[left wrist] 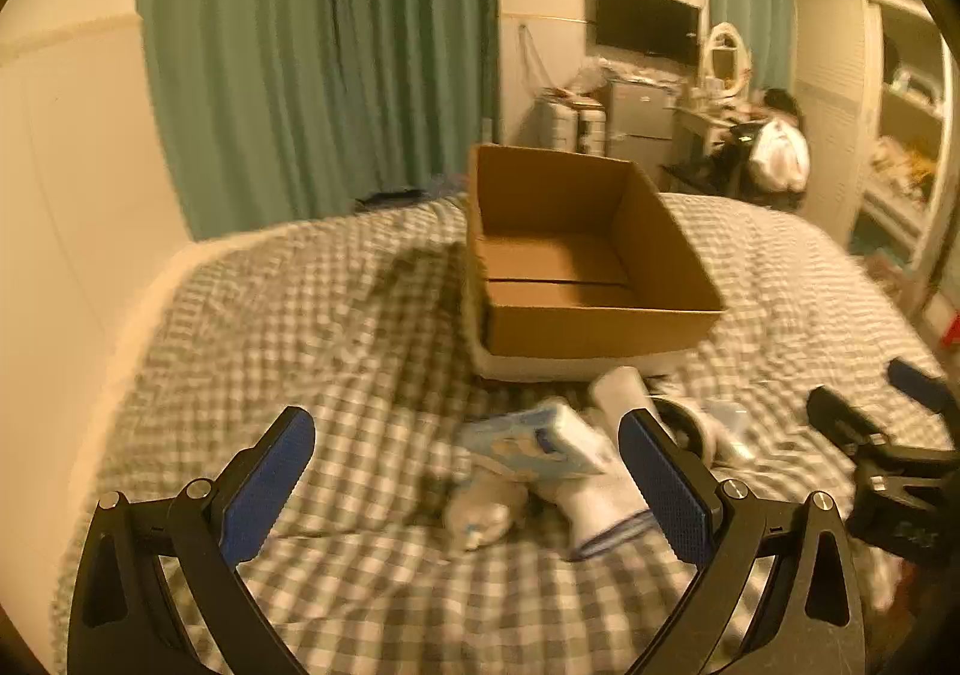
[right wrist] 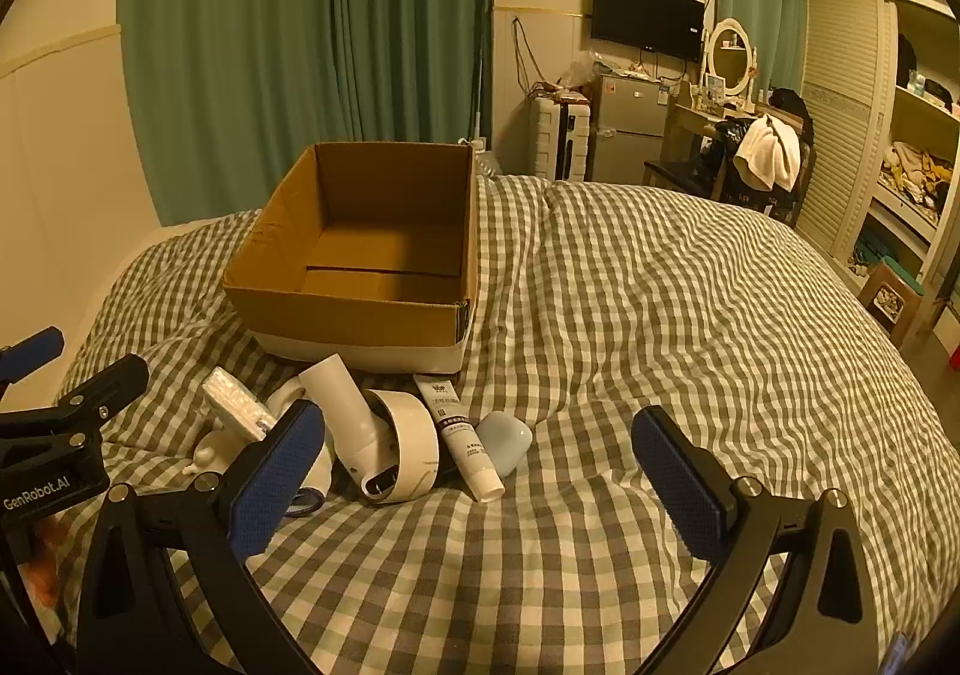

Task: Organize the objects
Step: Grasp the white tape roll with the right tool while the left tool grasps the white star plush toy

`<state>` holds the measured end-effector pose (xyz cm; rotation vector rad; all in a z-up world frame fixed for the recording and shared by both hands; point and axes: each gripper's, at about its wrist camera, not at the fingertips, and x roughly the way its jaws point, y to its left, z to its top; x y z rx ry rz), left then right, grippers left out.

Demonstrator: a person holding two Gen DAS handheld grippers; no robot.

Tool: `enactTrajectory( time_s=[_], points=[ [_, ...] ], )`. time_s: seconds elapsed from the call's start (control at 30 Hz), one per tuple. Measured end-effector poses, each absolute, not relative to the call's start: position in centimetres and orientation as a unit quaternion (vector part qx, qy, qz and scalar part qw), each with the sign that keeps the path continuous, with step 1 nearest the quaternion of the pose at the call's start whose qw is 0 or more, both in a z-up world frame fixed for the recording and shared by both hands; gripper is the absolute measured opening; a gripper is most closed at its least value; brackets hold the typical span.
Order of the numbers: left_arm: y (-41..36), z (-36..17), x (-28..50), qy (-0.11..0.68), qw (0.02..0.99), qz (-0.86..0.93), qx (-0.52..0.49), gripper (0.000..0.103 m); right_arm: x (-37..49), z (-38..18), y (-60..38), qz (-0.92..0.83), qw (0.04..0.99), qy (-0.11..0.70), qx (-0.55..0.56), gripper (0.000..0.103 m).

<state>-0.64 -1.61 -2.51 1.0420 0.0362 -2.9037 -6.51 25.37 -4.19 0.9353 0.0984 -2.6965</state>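
An open, empty cardboard box [left wrist: 594, 255] [right wrist: 360, 255] stands on the checked bed. In front of it lies a pile: a blue-white tissue pack [left wrist: 534, 444], white socks [left wrist: 606, 507], a crumpled white bag [left wrist: 480, 513], a white hair dryer [right wrist: 360, 423], a white tube [right wrist: 465, 438], a pale blue case [right wrist: 504, 438] and a white packet [right wrist: 237, 405]. My left gripper [left wrist: 474, 486] is open and empty just in front of the tissue pack. My right gripper [right wrist: 480, 486] is open and empty just in front of the tube and hair dryer.
The checked bedspread [right wrist: 660, 315] stretches to the right of the box. Green curtains [right wrist: 300, 45] hang behind the bed. A fridge [right wrist: 624, 129], a dressing table with a mirror [right wrist: 729, 54] and shelves [right wrist: 912, 165] stand at the far right.
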Motion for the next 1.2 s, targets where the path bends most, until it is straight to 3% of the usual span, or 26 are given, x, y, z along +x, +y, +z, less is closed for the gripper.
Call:
enactTrajectory(
  time_s=[0.13,0.57,0.77,1.13,1.2],
  points=[
    [-2.5,-2.8,-1.1,0.036,0.018,-0.938,0.345,0.103,-6.6,-4.4,25.3,-0.932,0.144,0.033,0.331,0.103],
    [-3.9,-5.4,-5.1,-0.011,0.025,-0.917,0.399,0.103,-9.8,-4.7,27.0,-0.918,0.138,0.039,0.369,0.103],
    [-2.8,-8.7,-5.9,-0.042,0.015,-0.894,0.446,0.103,-11.6,-6.4,24.8,-0.896,0.187,0.046,0.400,0.102],
    [-3.1,-13.0,-7.5,-0.042,0.025,-0.864,0.502,0.100,-13.1,-10.7,22.3,-0.843,0.252,0.028,0.473,0.070],
    [-3.1,-13.2,-7.7,-0.043,0.023,-0.861,0.506,0.096,-13.9,-11.5,21.8,-0.839,0.248,0.047,0.483,0.059]
  ],
)
